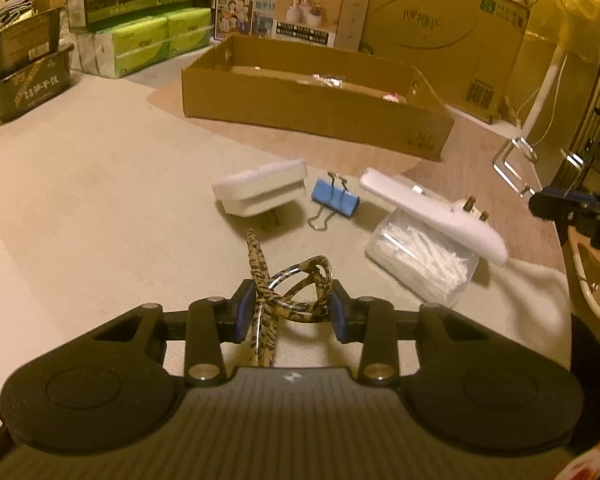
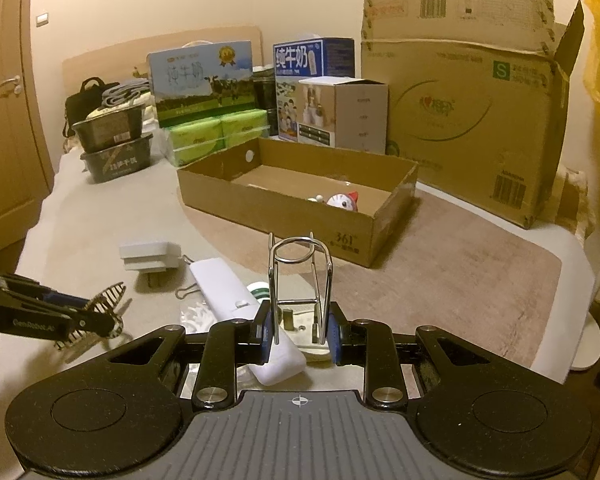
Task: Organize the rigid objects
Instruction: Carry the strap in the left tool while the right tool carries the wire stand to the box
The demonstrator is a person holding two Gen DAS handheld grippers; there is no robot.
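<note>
My left gripper (image 1: 292,310) is shut on a tiger-striped hair clip (image 1: 296,288), held just above the beige cloth. In the right wrist view the same clip (image 2: 106,304) sticks out of that gripper at the far left. My right gripper (image 2: 300,334) is shut on a chrome wire holder (image 2: 300,272), which stands upright between the blue pads. An open cardboard box (image 2: 284,208) lies beyond, with a small cat-like toy (image 2: 342,202) inside. A white plug adapter (image 1: 260,190), a blue binder clip (image 1: 334,200) and a long white bar (image 1: 432,216) lie in front of the box.
The white bar rests on a clear box of cotton swabs (image 1: 424,268). Milk cartons, green tissue packs (image 2: 216,132) and a big cardboard carton (image 2: 468,128) line the back. Two stacked dark tubs (image 2: 116,148) stand at the back left. A white lamp base (image 2: 588,344) sits right.
</note>
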